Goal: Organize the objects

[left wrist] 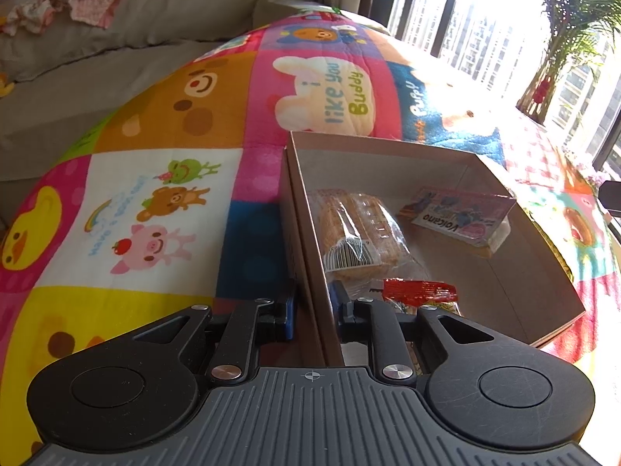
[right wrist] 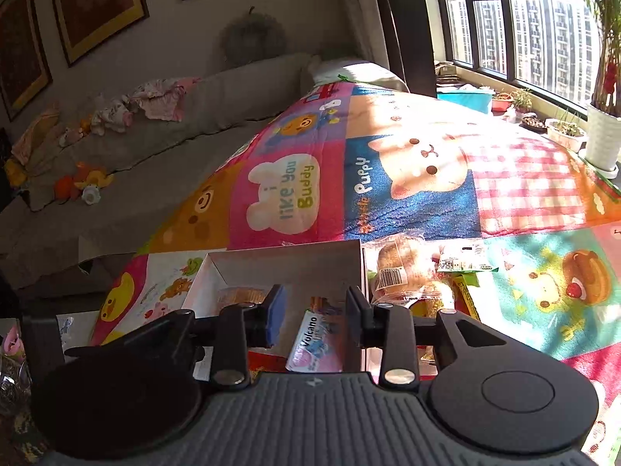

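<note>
A shallow cardboard box (left wrist: 380,155) lies on a colourful cartoon quilt (left wrist: 163,202). Inside it are a clear-wrapped cake packet (left wrist: 361,233), a pink "Volcano" packet (left wrist: 462,217) and a red packet (left wrist: 419,291). My left gripper (left wrist: 315,308) is shut on the box's left wall, one blue pad on each side of it. In the right wrist view my right gripper (right wrist: 315,318) hovers open over the box (right wrist: 295,260), with the Volcano packet (right wrist: 318,341) lying loose below its fingers. A wrapped bun (right wrist: 403,272), a green-white packet (right wrist: 465,262) and a yellow packet (right wrist: 465,295) lie on the quilt right of the box.
A grey sofa (right wrist: 163,143) with clothes and small toys runs along the left. At the far right, the window sill holds a white plant pot (right wrist: 603,139), small pots and a blue basin (right wrist: 465,99). Sunlit quilt (right wrist: 524,186) stretches beyond the box.
</note>
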A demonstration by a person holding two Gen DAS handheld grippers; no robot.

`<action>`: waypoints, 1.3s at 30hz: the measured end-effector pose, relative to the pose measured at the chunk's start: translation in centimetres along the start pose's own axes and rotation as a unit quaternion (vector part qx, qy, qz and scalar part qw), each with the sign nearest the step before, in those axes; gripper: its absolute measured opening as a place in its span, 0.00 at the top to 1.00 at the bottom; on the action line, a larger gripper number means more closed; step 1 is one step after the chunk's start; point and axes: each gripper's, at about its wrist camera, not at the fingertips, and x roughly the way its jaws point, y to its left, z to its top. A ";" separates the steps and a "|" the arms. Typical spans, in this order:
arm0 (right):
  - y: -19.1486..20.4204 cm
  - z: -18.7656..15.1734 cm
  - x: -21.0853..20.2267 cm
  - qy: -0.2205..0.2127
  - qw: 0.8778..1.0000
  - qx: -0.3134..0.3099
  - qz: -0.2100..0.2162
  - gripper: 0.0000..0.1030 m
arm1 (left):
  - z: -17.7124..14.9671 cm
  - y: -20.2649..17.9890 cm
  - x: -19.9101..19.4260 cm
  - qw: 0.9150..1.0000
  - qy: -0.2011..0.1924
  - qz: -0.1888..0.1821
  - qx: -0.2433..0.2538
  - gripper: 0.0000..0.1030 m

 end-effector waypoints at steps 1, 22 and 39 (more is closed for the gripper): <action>-0.7 -0.4 -0.1 0.001 1.000 0.001 -0.011 0.62 | 0.0 0.0 0.0 1.000 -0.001 -0.001 -0.002 0.80; -8.3 2.8 11.7 0.021 0.994 0.102 -0.037 0.29 | 0.0 0.1 0.2 1.000 0.021 -0.003 0.001 0.80; -10.9 -1.4 7.9 0.088 0.990 0.112 -0.010 0.84 | -0.6 0.2 0.4 1.000 0.028 -0.003 -0.004 0.80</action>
